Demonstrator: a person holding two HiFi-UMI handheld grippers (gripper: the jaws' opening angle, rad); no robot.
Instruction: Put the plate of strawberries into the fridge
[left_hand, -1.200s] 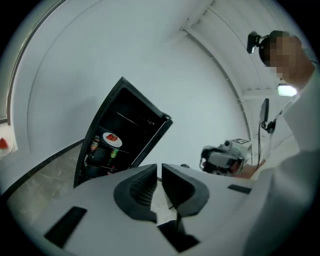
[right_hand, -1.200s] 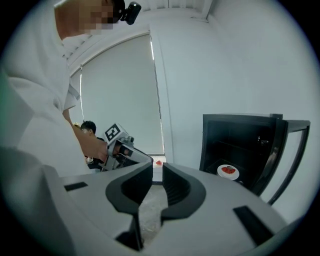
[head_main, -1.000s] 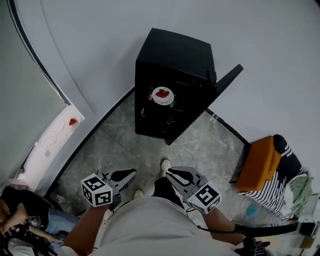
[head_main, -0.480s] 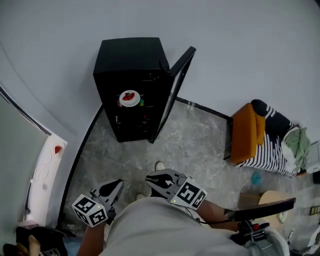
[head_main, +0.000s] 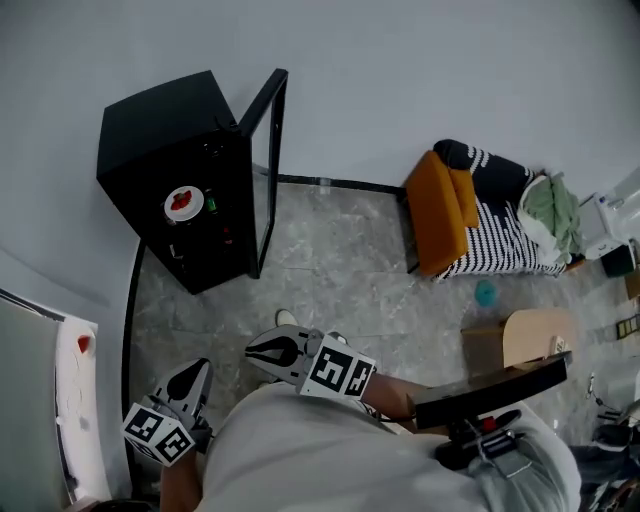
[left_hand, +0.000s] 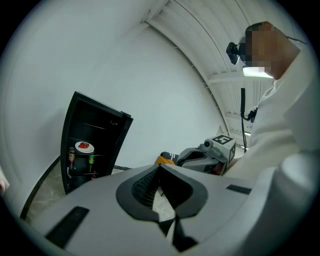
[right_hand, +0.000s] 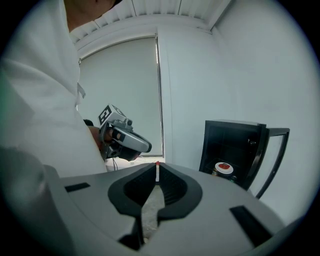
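The black fridge stands against the wall with its glass door swung open. The white plate of strawberries rests on a shelf inside; it also shows in the left gripper view and the right gripper view. Both grippers hang close to my body, far from the fridge. My left gripper is shut and holds nothing. The jaws of my right gripper are closing, with a thin slit left between the tips and nothing between them.
A green bottle stands beside the plate in the fridge. An orange chair draped with striped cloth sits against the wall on the right. A teal object and a tan box lie on the grey floor. A white counter runs along the left.
The head view has swung to the right, so the fridge has slid from the centre to the left. Both grippers stay by my body. The right jaws have narrowed.
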